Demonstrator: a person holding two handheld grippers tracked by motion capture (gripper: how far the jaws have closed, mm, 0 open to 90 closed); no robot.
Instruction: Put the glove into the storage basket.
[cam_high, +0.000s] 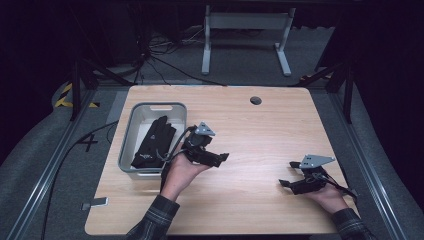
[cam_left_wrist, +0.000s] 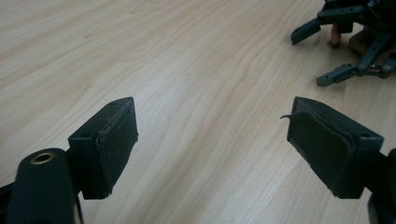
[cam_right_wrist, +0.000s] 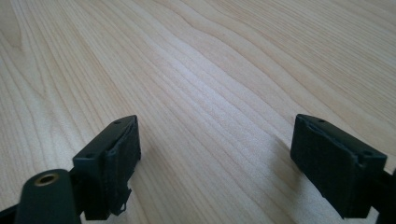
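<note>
High view: black glove (cam_high: 155, 142) lies in grey bin (cam_high: 128, 135) near table (cam_high: 260, 130) left edge, so left gripper (cam_high: 220, 159) and right gripper (cam_high: 290, 175) hang released, empty.

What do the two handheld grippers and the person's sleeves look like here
Both the left gripper and the right gripper are black, two-jawed, each topped by a grey three-cornered plate. Black cables trail from them. The jaws end in blocky black pads, one frayed at its edge. The sleeves are dark plaid.
</note>
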